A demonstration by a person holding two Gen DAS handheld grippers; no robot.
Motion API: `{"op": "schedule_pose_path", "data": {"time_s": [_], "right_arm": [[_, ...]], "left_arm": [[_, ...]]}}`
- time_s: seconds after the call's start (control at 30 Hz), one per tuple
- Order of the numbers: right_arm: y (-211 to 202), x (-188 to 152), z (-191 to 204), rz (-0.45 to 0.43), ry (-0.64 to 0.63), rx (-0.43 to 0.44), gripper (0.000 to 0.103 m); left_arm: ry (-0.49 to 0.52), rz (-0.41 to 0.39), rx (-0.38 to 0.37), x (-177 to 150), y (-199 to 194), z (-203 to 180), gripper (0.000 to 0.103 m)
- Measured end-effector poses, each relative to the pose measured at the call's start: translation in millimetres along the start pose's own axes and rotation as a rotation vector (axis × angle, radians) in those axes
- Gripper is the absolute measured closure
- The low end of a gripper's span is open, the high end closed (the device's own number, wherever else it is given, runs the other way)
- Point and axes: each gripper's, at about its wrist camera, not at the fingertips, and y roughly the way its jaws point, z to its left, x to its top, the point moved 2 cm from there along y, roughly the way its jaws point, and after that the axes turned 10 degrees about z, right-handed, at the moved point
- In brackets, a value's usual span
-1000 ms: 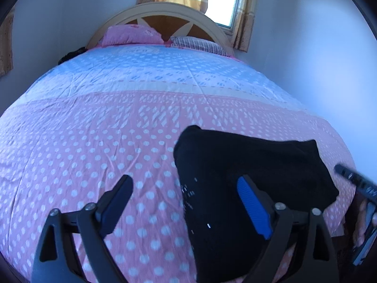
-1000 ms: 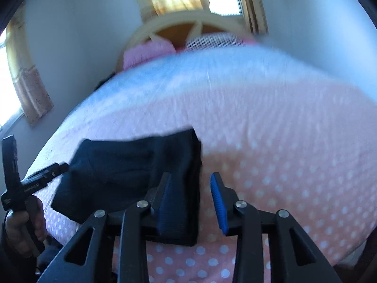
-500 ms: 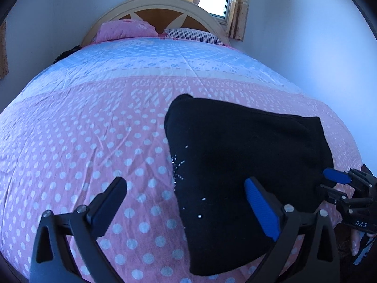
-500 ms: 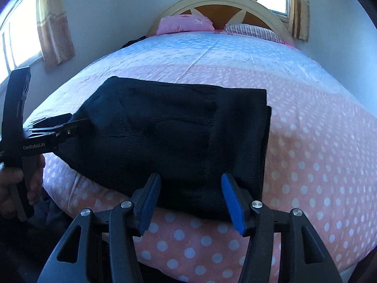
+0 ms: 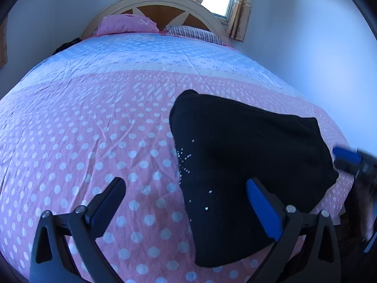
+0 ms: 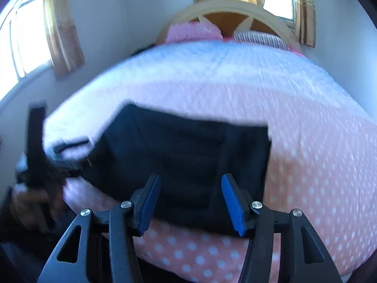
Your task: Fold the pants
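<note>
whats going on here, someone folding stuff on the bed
A person holds a two-finger gripper in each hand over a bed with a pink polka-dot bedspread. The black pants lie near the bed's foot, already folded into a compact bundle. Both the left gripper and the right gripper are open, and neither holds the fabric. The right wrist view is motion-blurred, so that gripper seems to be moving. A pink pillow and a striped pillow sit by the headboard.

Folded black fabric pants (image 5: 247, 146) showing small silver sparkle dots at 9 o'clock edge. Quilted bedspread (image 5: 94, 141) running pink with white polka dots, going pale blue toward 12 o'clock. Round pink pillow (image 5: 127, 23) and striped pillow (image 5: 193, 33) sitting by cream-and-brown headboard (image 5: 153, 2). Gripper pads (image 6: 229, 200) showing blue.
</note>
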Motion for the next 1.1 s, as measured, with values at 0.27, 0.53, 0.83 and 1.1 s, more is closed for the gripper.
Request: {"op": "schedule_pose_path", "data": {"time_s": [0.27,0.53,0.83,1.1], "right_arm": [[55,98,43,0.068,-0.023,0.23,0.047],[157,124,101,0.327,-0.121,0.163,0.07],[171,121,81,0.267,-0.043,0.143,0.065],[56,75,52,-0.006,-0.05,0.14,0.049]], "left_arm": [[0.032,-0.039,0.023,-9,-15,-4,0.0],[0.012,0.03,-0.017,-12,4,5,0.0],[-0.02,0.018,-0.055,-12,-2,11,0.0],[-0.061,-0.073,-0.036,-8,-21,20,0.0]]}}
